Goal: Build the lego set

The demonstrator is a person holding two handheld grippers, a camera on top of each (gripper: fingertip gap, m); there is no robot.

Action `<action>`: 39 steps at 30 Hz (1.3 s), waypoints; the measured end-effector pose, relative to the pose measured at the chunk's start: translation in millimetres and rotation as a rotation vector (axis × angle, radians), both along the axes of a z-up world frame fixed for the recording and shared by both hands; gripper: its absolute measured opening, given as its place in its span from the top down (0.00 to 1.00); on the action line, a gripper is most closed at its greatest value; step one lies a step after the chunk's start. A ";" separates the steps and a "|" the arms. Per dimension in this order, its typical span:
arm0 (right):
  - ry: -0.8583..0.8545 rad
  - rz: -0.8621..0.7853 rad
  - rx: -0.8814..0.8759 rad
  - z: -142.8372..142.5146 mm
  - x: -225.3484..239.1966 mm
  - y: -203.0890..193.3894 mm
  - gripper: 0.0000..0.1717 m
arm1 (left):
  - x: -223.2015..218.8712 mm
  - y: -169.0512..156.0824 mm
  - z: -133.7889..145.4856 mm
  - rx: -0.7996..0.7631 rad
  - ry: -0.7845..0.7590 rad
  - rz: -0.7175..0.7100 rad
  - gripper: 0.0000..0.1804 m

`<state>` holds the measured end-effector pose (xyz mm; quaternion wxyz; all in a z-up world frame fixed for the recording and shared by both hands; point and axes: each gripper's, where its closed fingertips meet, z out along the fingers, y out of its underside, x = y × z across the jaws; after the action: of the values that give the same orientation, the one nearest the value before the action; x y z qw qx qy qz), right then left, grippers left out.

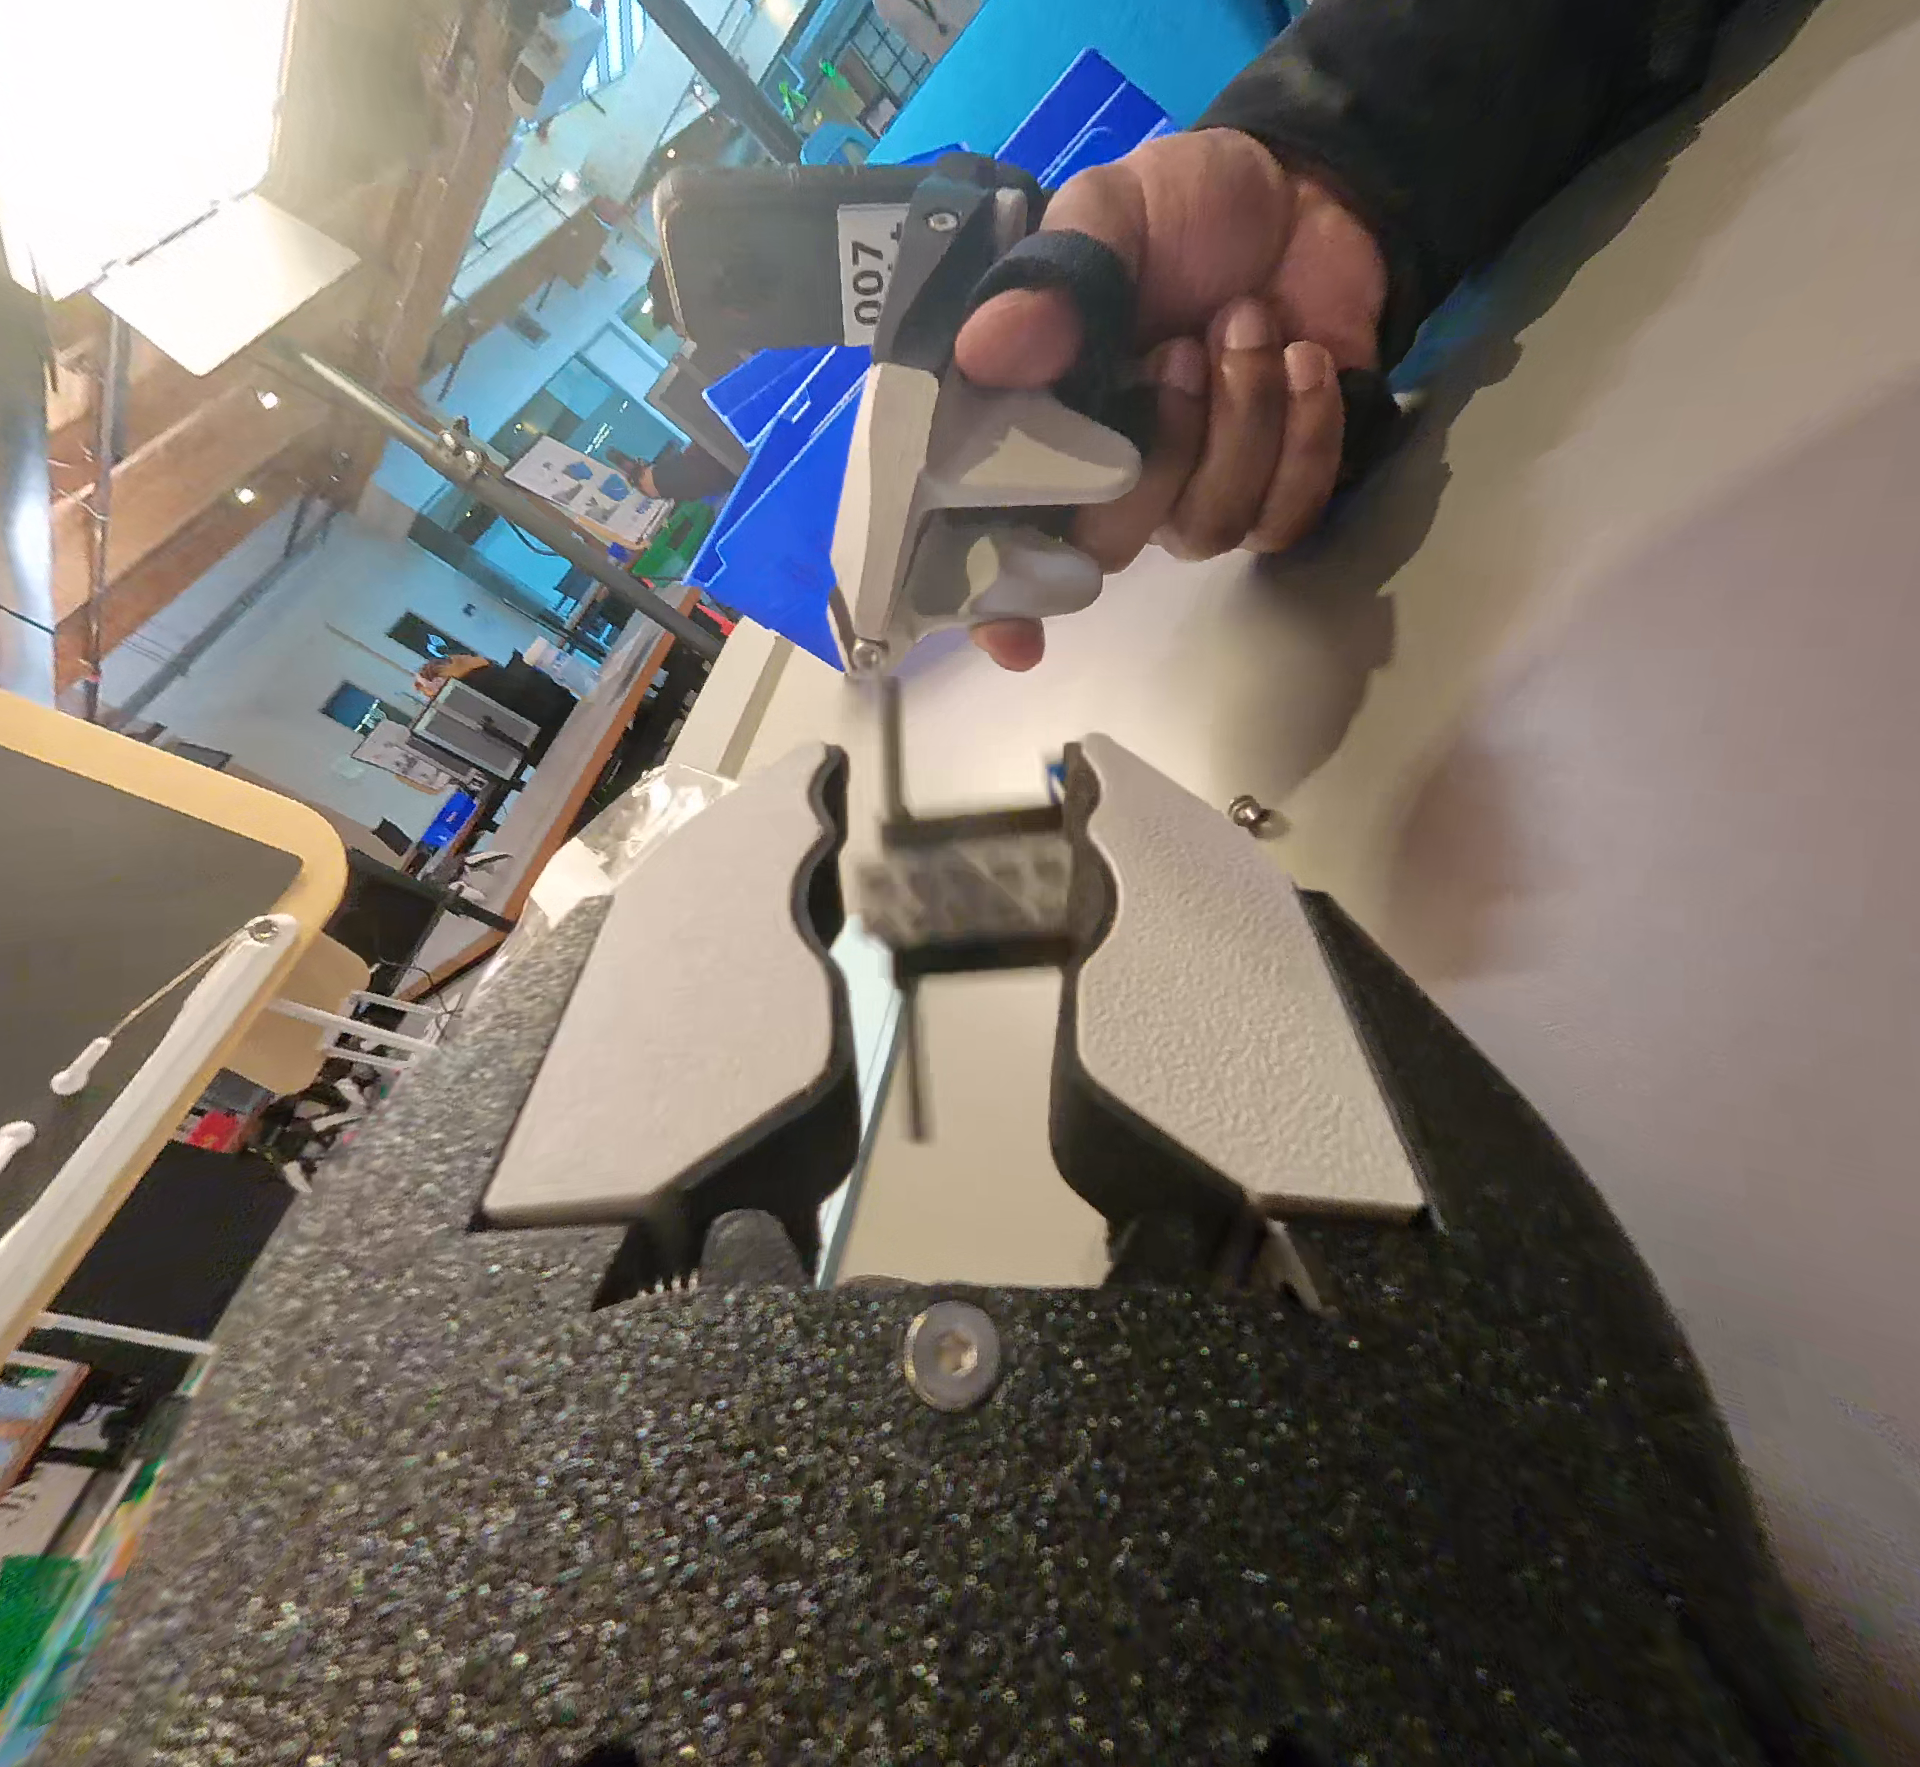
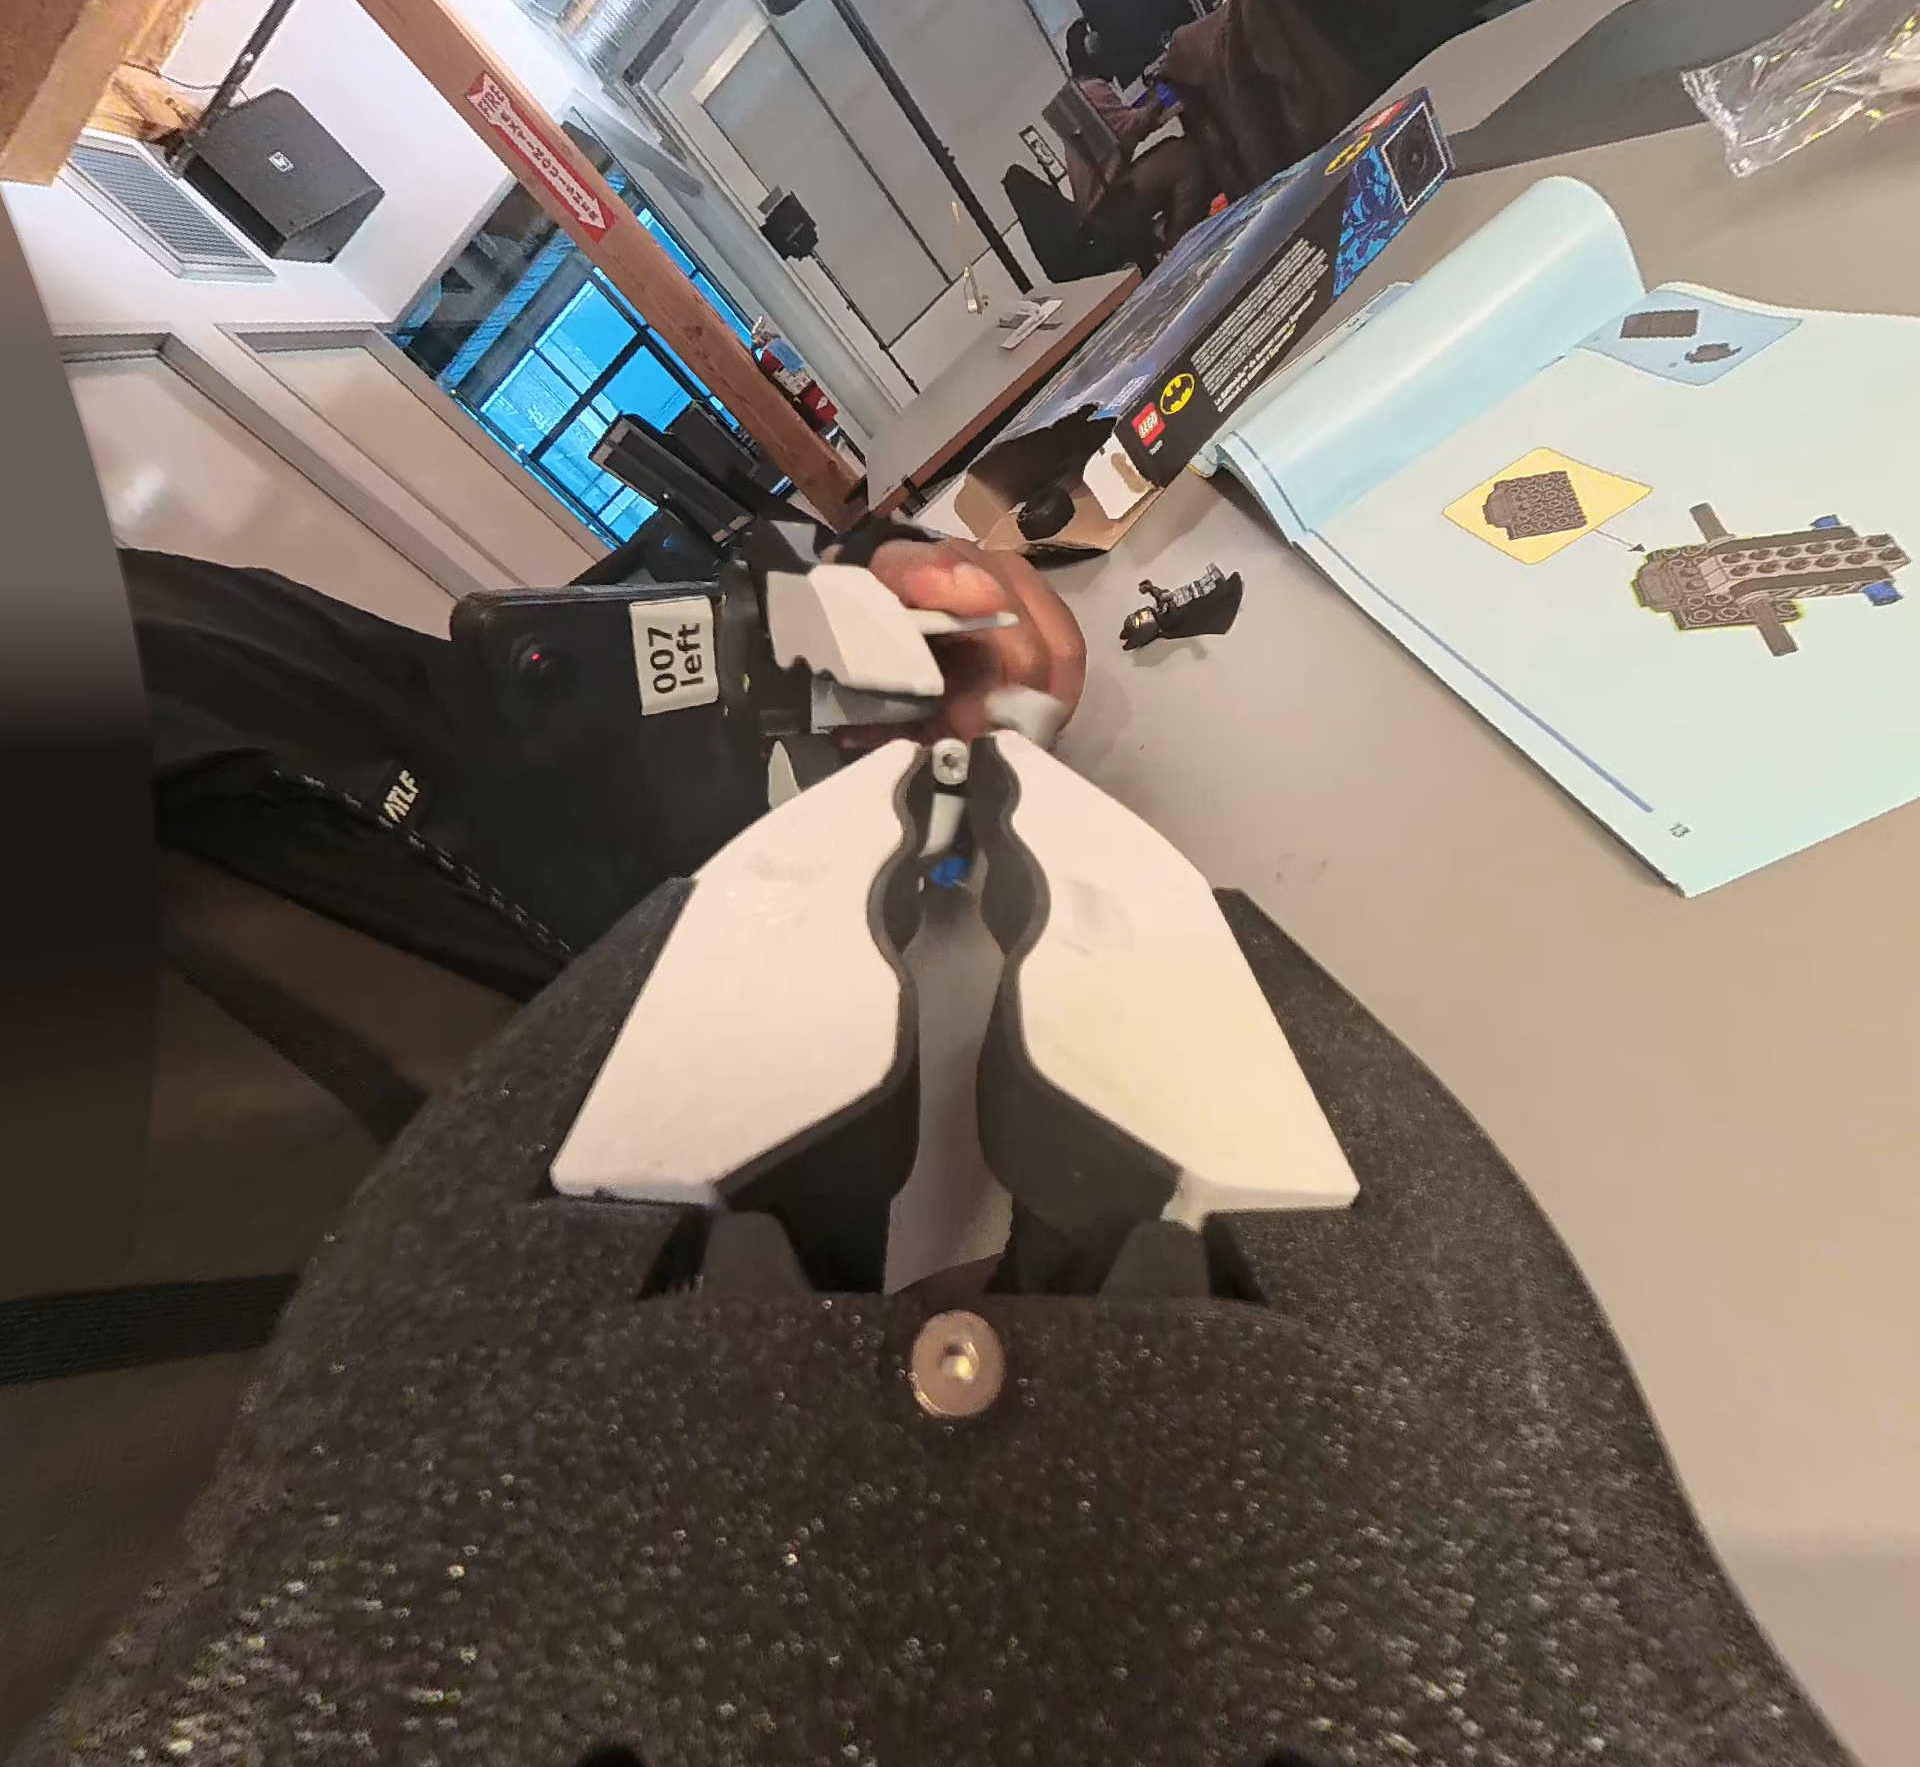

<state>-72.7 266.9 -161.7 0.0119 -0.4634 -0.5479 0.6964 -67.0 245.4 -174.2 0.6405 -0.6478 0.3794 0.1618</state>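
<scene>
My left fingers (image 1: 956,886) clamp a dark brick assembly (image 1: 961,891); my right fingers (image 2: 951,813) pinch its thin axle (image 1: 891,751).

The right tool (image 2: 956,844) pinches a thin axle with a blue piece (image 2: 948,870); at two o'clock, an open booklet (image 2: 1621,574) lies on the surface (image 2: 1455,1094).
</scene>
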 end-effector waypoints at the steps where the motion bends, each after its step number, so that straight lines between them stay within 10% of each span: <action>1: -0.002 0.002 0.009 -1.5 0.0 -1.4 0.96 | 1.0 0.2 -0.3 -0.003 -0.009 -0.003 0.78; 10: -0.031 -0.050 0.161 -15.8 -5.0 5.5 0.96 | -16.3 8.6 -30.7 -0.264 -0.120 0.070 0.77; 19: -0.019 -0.063 0.786 -64.3 -3.9 15.5 0.96 | -30.1 7.1 -71.0 -0.793 -0.315 0.209 0.68; 39: 0.010 -0.028 0.811 -64.3 1.2 16.7 0.96 | -32.3 7.0 -87.5 -1.180 -0.270 0.237 0.62</action>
<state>-71.5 283.6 -226.0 0.2060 -0.4251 -0.7717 0.4259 -99.3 252.4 -261.8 0.1941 -0.9455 0.2460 -0.0887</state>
